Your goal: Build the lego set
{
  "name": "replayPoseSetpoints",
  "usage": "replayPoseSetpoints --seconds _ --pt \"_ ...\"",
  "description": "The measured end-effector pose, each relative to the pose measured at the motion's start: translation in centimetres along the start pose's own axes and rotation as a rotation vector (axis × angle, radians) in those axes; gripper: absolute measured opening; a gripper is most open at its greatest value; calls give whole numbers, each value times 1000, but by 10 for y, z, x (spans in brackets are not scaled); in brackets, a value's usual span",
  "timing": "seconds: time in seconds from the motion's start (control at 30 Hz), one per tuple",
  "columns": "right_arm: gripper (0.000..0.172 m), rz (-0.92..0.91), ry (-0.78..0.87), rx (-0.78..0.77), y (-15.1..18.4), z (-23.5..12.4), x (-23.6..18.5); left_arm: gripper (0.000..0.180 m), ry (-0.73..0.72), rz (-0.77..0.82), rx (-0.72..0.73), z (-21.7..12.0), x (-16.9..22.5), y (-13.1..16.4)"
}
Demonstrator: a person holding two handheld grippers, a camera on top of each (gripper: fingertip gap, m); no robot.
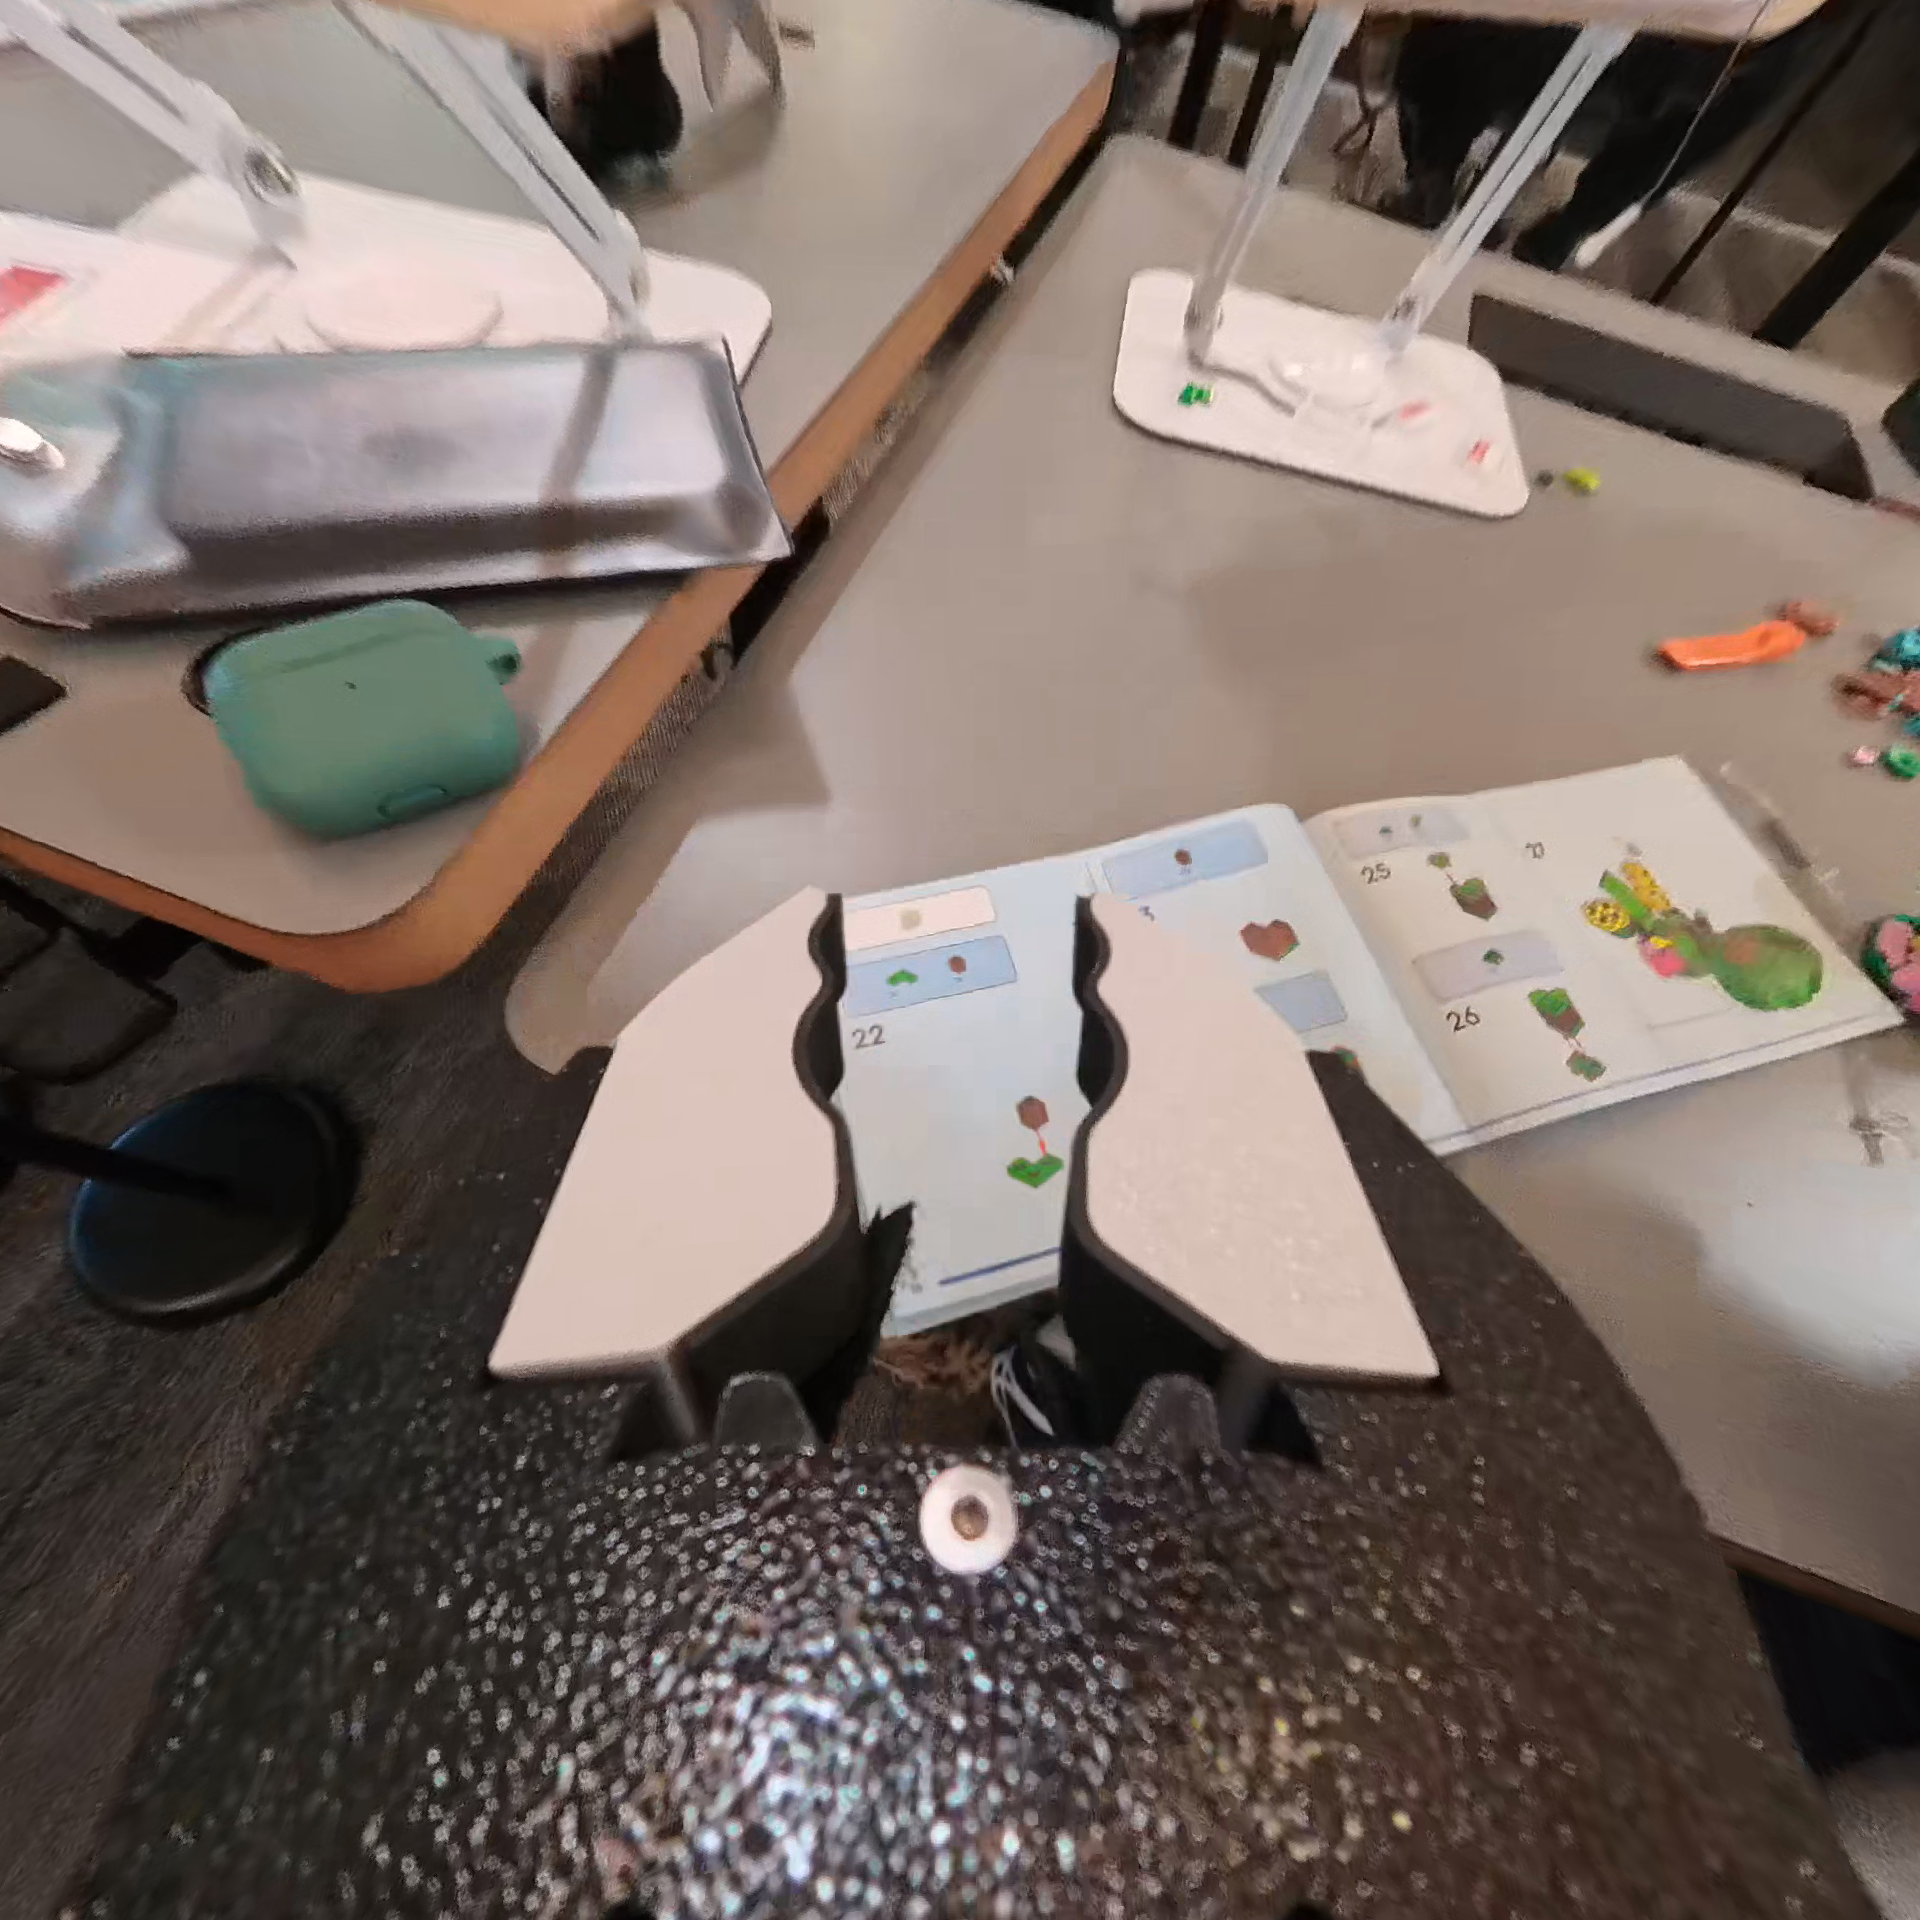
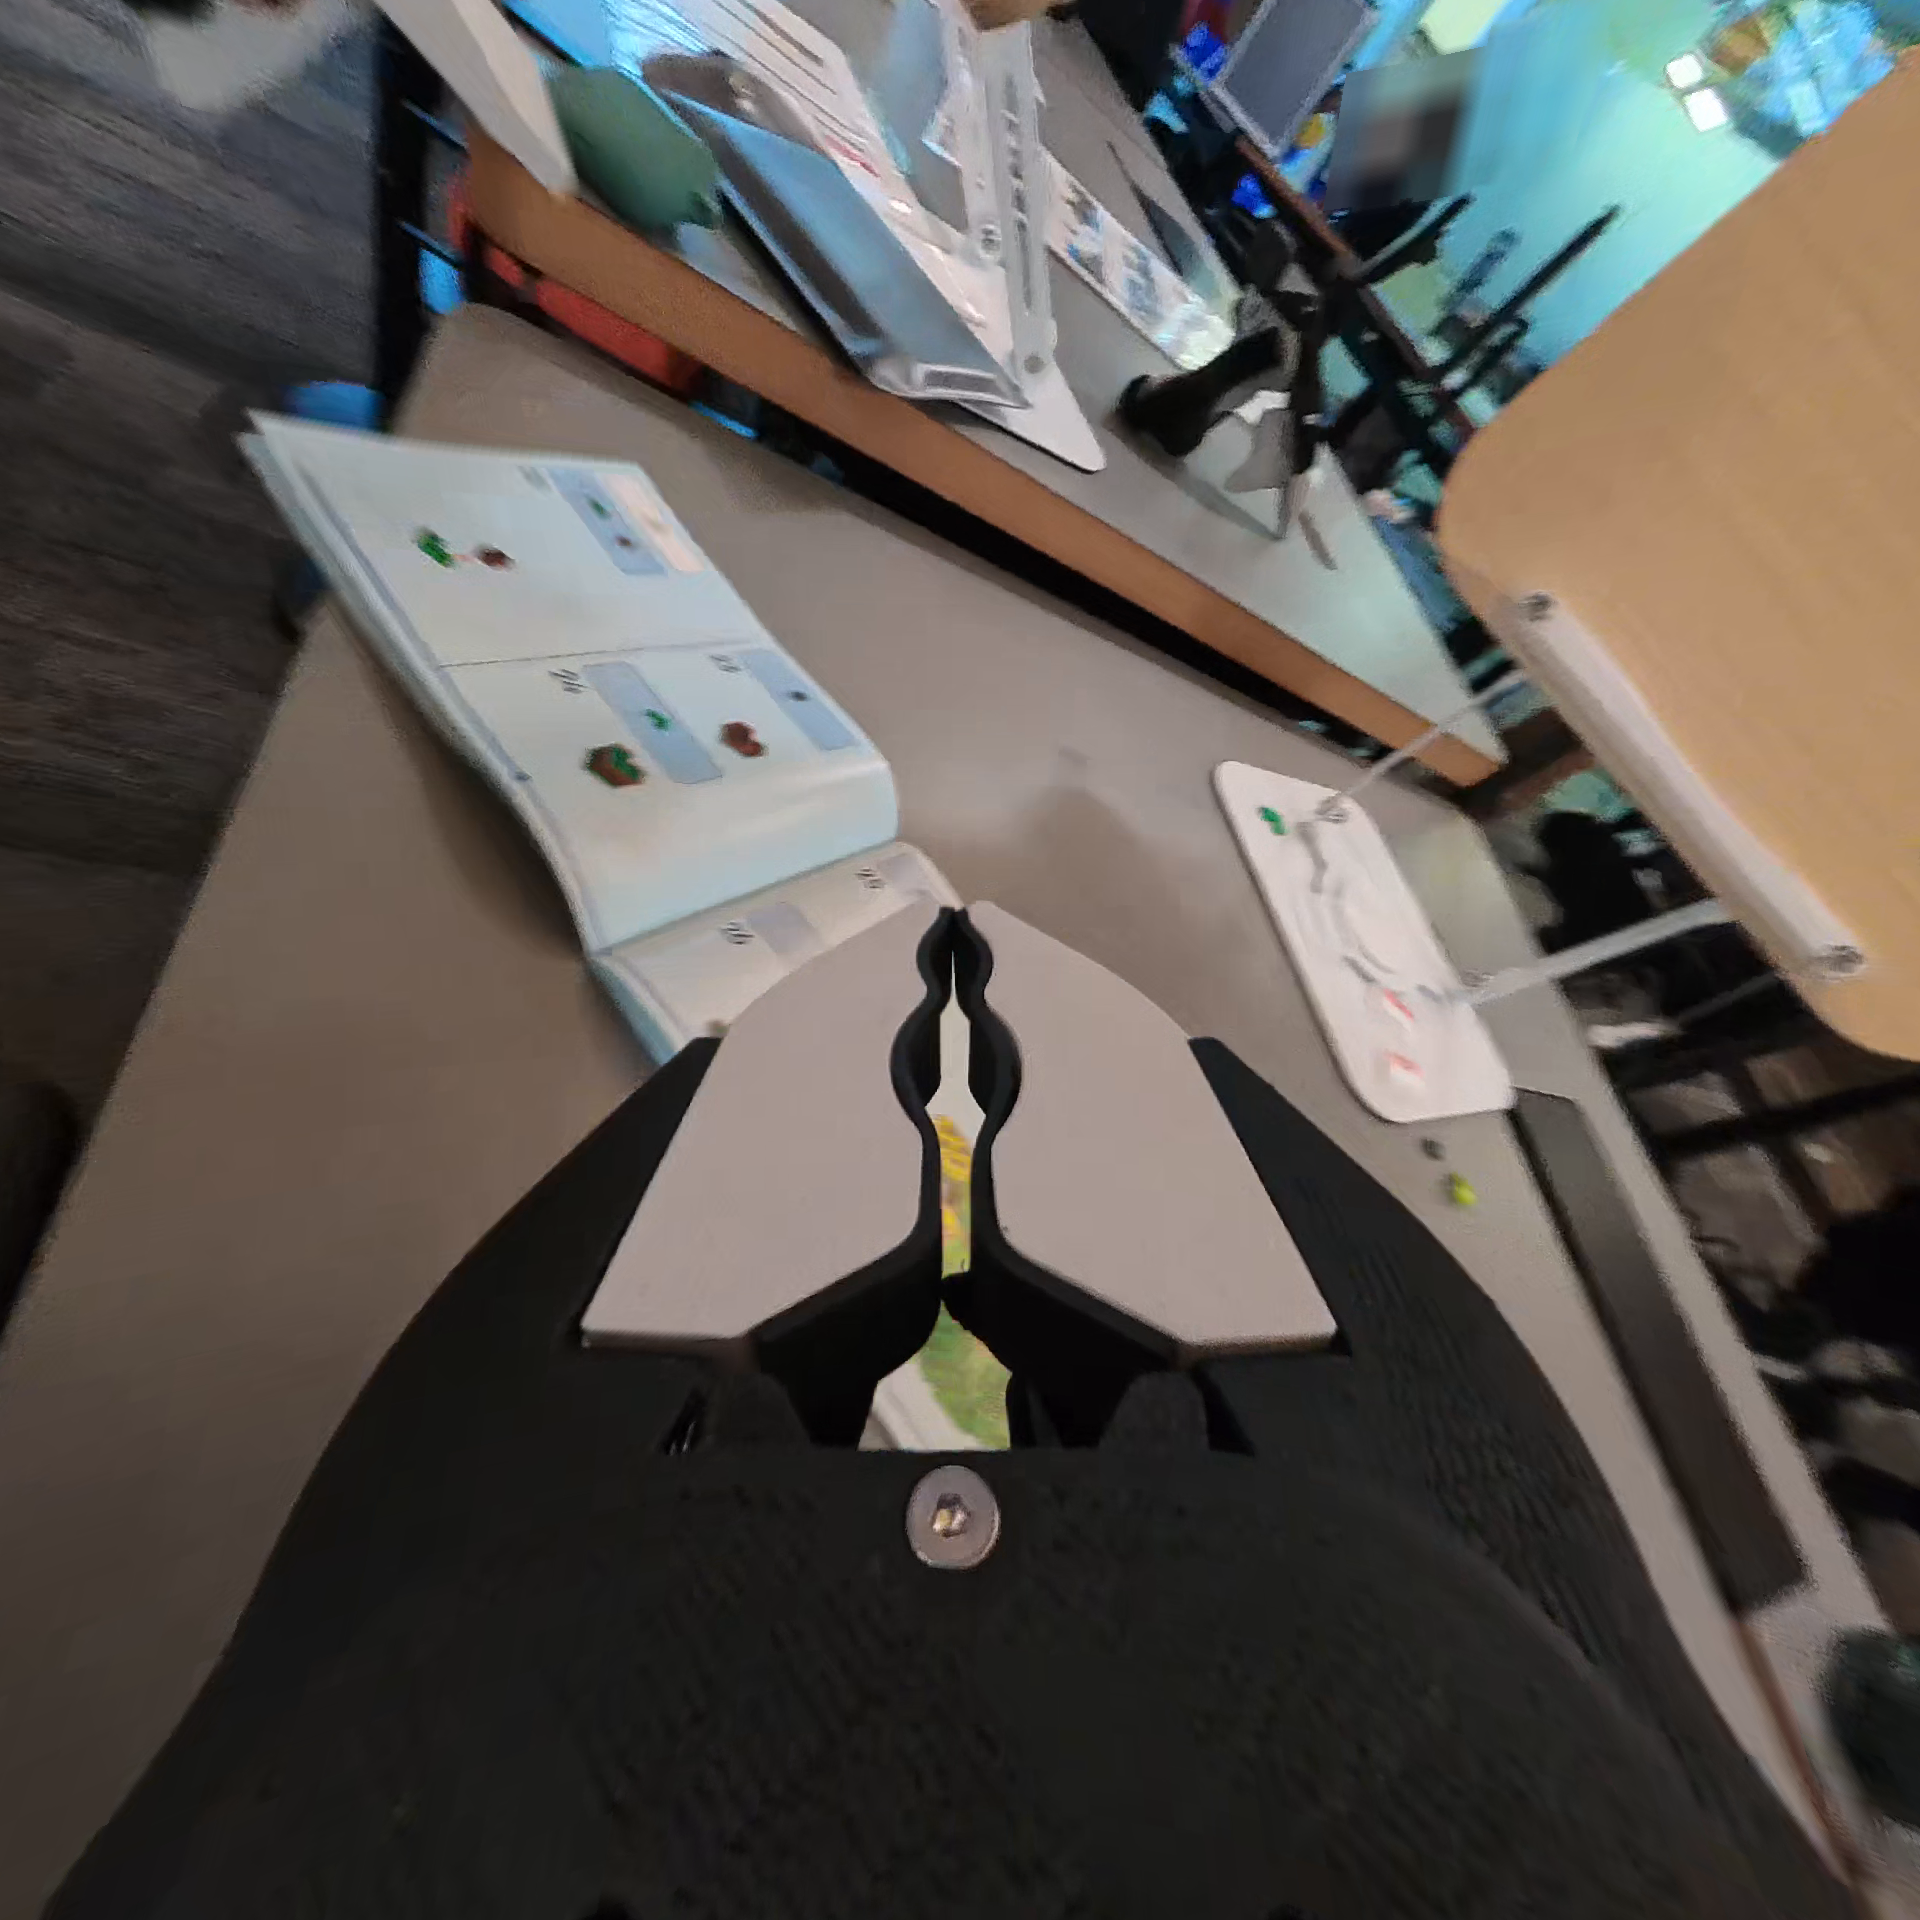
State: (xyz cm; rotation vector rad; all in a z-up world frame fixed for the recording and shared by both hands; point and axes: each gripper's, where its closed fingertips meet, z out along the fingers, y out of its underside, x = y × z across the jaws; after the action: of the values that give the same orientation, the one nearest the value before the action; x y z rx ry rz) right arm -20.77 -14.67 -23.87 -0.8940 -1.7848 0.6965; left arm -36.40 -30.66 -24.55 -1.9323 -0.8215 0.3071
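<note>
Grey table [image 1: 1143,644]: fills the 12 to 3 o'clock part of the left wrist view; a second table [image 1: 644,717] with a wooden edge stands at 10 o'clock.
Open booklet [image 1: 1538,935]: lies flat on the grey table, stretching from the centre towards 3 o'clock.
White stand base [image 1: 1455,457]: at 1 o'clock, with clear legs rising from it.
Teal case [image 1: 364,717]: on the second table at 9 o'clock.
Left gripper [image 1: 956,914]: hangs over the booklet's left page, jaws wide apart, nothing between them.
Right gripper [image 2: 956,920]: over the booklet's near edge, fingertips meeting, gripping nothing.
Small bricks [image 1: 1881,675]: scattered at 3 o'clock.
</note>
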Motion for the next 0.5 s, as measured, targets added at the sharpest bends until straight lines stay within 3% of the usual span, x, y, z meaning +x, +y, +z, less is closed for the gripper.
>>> replayPoseSetpoints --seconds 0.03,0.13,0.3,0.5 --pt "0 33 -68 10 -2 2 -11 42 7 -11 -13 3 1 2" --pt "10 74 -253 43 -18 20 -49 41 -13 -33 31 -1 -1 -5" --pt "32 -31 -498 6 -42 74 -116 37 -52 -31 106 -14 -11 -17" --pt "36 -104 -685 -78 -58 129 -173 38 -69 -60 116 -18 -25 -15"
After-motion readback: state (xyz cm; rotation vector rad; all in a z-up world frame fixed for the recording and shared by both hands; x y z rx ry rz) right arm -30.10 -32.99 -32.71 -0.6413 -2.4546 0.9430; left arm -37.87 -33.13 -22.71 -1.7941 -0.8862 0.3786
